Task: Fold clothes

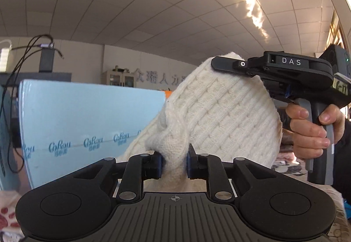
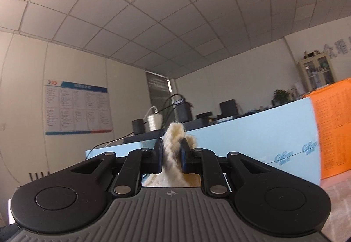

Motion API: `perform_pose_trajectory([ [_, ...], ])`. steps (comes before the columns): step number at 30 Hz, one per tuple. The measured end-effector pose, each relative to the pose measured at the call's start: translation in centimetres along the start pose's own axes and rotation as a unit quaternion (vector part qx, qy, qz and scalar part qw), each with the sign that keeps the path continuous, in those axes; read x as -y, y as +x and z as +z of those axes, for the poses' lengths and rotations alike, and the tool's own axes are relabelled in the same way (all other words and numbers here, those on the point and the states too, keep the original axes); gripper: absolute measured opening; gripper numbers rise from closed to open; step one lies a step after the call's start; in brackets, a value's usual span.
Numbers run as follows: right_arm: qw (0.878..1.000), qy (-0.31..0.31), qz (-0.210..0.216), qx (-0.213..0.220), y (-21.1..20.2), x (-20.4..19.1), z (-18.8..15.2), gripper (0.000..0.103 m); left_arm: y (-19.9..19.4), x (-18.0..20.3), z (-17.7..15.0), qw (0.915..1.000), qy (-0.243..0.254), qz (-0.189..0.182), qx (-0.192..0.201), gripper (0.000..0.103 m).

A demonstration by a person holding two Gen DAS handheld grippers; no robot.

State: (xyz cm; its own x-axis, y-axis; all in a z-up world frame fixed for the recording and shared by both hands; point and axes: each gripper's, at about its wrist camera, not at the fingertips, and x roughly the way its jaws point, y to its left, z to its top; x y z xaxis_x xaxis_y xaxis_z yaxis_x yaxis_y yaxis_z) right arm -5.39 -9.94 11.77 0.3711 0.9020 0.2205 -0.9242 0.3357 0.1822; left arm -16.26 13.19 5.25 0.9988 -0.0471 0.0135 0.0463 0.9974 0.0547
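Cream cable-knit sweater (image 1: 219,114) is hanging in the air, stretched between two handheld grippers. Left gripper (image 1: 174,162) is pinching a bunched fold, its fingers (image 1: 158,165) nearly closed on the knit. Right gripper (image 2: 171,155), gripped by a hand (image 1: 311,130), is clamping another edge tightly. Blue foam board (image 1: 87,123) is standing behind.

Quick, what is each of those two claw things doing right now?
Left gripper: closed on the white sweater.
Right gripper: closed on another part of that sweater.
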Motion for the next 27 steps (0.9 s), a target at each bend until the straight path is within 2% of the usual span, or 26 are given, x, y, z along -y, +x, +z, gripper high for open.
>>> perform_pose_trajectory([
  [2,0.998,-0.027,-0.045,0.022,-0.3,0.9,1.2,0.014,2.2,2.1,1.1,0.9989,0.033,0.022,0.024,0.019],
  [4,0.996,-0.049,-0.068,0.043,-1.4,1.4,2.7,0.014,3.3,4.3,1.8,0.9953,0.064,0.042,0.059,0.019],
  [7,0.991,-0.092,-0.081,0.057,-3.8,1.4,4.0,0.014,3.4,6.4,1.7,0.9939,0.085,0.012,0.069,0.019],
  [8,0.991,-0.098,-0.077,0.050,-5.0,1.5,3.7,0.014,3.1,6.7,1.3,0.9942,0.089,-0.004,0.060,0.020],
  [11,0.991,-0.114,-0.061,0.017,-9.0,1.4,2.0,0.014,1.5,7.2,-0.9,0.9931,0.105,-0.051,0.000,0.020],
  [14,0.990,-0.128,-0.041,-0.039,-13.1,0.8,-1.2,0.014,-0.3,7.8,-3.2,0.9863,0.120,-0.096,-0.060,0.022],
  [16,0.991,-0.114,-0.021,-0.071,-15.2,0.1,-3.2,0.014,-2.2,8.2,-4.4,0.9811,0.125,-0.112,-0.096,0.024],
  [20,0.990,-0.081,0.023,-0.112,-18.6,-1.9,-5.6,0.014,-6.5,8.4,-5.1,0.9779,0.113,-0.114,-0.134,0.025],
  [24,0.983,-0.033,0.094,-0.157,-20.4,-3.8,-6.3,0.015,-9.3,8.0,-6.0,0.9764,0.102,-0.094,-0.166,0.030],
  [25,0.978,-0.030,0.111,-0.172,-20.6,-4.3,-6.7,0.015,-9.8,8.0,-6.2,0.9765,0.101,-0.086,-0.170,0.035],
  [26,0.973,-0.030,0.127,-0.188,-20.8,-4.8,-7.0,0.016,-10.0,8.1,-5.9,0.9772,0.100,-0.076,-0.171,0.047],
  [27,0.968,-0.030,0.144,-0.204,-20.9,-5.3,-7.4,0.025,-10.1,8.5,-5.4,0.9787,0.100,-0.069,-0.166,0.056],
])
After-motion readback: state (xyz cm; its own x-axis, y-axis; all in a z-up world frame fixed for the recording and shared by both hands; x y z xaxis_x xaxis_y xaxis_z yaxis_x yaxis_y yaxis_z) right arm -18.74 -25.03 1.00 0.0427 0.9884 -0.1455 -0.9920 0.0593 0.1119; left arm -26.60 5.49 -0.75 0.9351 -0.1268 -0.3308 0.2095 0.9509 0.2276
